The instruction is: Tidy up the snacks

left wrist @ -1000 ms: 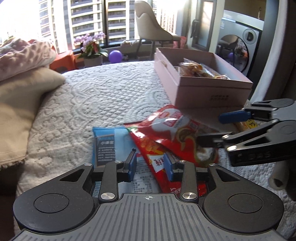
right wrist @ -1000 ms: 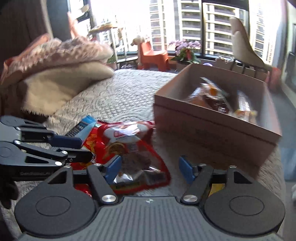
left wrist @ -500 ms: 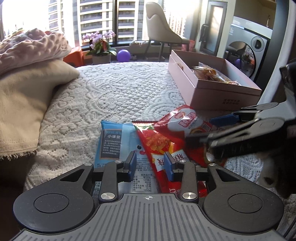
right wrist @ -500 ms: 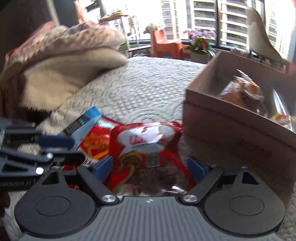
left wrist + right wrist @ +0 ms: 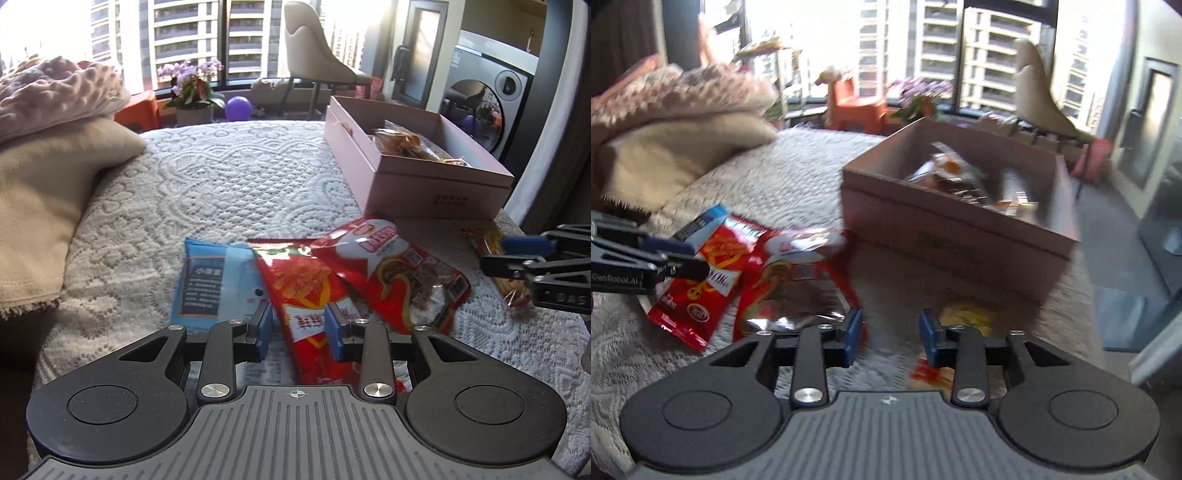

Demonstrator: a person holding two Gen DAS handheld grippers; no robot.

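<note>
Claws: two, the left claw (image 5: pixel 299 328) and the right claw (image 5: pixel 891 334), each with two blue pads.
Boxes: one pink box (image 5: pixel 436 192) on the bed (image 5: pixel 229 184).
Packets loose on the bed: four. One blue packet (image 5: pixel 210 284), one red packet (image 5: pixel 310 295), one red-and-white packet (image 5: pixel 399 273), one yellow packet (image 5: pixel 495 254).
Packets in the box: at least two in clear wrappers (image 5: pixel 406 142); the exact count cannot be told.
Pillows or folded blankets: two stacked, a beige one (image 5: pixel 44 192) under a knobbly pinkish one (image 5: pixel 55 92).
Chairs: one (image 5: pixel 314 66).
Flower pots: one (image 5: pixel 192 92).
Purple balls: one (image 5: pixel 239 108).
</note>
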